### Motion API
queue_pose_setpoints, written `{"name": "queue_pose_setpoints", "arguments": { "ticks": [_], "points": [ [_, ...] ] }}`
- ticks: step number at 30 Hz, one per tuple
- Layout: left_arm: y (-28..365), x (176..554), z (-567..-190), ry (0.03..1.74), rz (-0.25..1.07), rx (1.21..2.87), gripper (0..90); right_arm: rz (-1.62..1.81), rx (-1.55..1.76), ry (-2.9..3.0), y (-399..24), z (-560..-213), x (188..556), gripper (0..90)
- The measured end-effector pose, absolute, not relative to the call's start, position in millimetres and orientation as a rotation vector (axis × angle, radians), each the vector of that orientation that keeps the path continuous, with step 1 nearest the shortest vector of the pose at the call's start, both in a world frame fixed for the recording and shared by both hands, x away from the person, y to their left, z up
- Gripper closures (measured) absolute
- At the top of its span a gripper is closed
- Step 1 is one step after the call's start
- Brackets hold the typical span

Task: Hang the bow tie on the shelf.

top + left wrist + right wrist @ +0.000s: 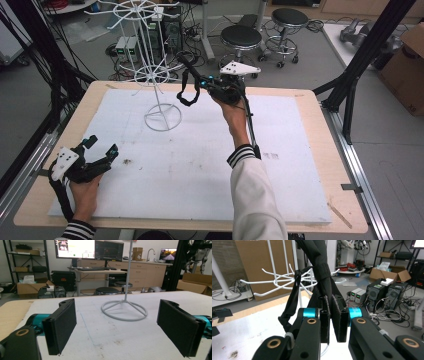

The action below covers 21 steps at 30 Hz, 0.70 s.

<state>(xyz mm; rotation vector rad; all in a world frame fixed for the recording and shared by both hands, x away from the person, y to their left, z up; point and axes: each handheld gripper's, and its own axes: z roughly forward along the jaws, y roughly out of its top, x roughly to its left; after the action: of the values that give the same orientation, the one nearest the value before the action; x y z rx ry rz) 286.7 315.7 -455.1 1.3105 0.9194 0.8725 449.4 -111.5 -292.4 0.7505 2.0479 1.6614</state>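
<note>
Done: your right gripper [196,82] is pinching the black strap [322,262], lifted beside the white rack [150,75].
Left: hang it on a hook; your left gripper [101,145] rests spread on the surface [200,165].

The white wire rack [156,65] stood as the one obstacle on the bench [300,210], its ring base far-left of centre and its hooked arms spreading wide above. The right tongs [181,58], clamped on a black strap [187,92], hung just beside those arms with little room between. The left tongs [102,146], agape at the near-left edge, faced bare board up to the base
</note>
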Motion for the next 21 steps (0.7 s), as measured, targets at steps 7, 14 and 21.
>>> {"name": "queue_pose_setpoints", "arguments": {
  "ticks": [7, 14, 21],
  "points": [
    [315.1, 286.7, -455.1, 0.919, 0.875, 1.311, 16.2, 1.632, 0.749, 2.048, -98.0, -293.8, 455.5, 85.2],
    [315.1, 286.7, -455.1, 0.919, 0.875, 1.312, 16.2, 1.65, 0.753, 2.046, -88.8, -293.7, 461.1, 85.1],
    [315.3, 286.6, -455.1, 0.917, 0.873, 1.313, 16.2, 1.65, 0.784, 2.061, -88.4, -300.6, 466.7, 85.0]
  ]
}}
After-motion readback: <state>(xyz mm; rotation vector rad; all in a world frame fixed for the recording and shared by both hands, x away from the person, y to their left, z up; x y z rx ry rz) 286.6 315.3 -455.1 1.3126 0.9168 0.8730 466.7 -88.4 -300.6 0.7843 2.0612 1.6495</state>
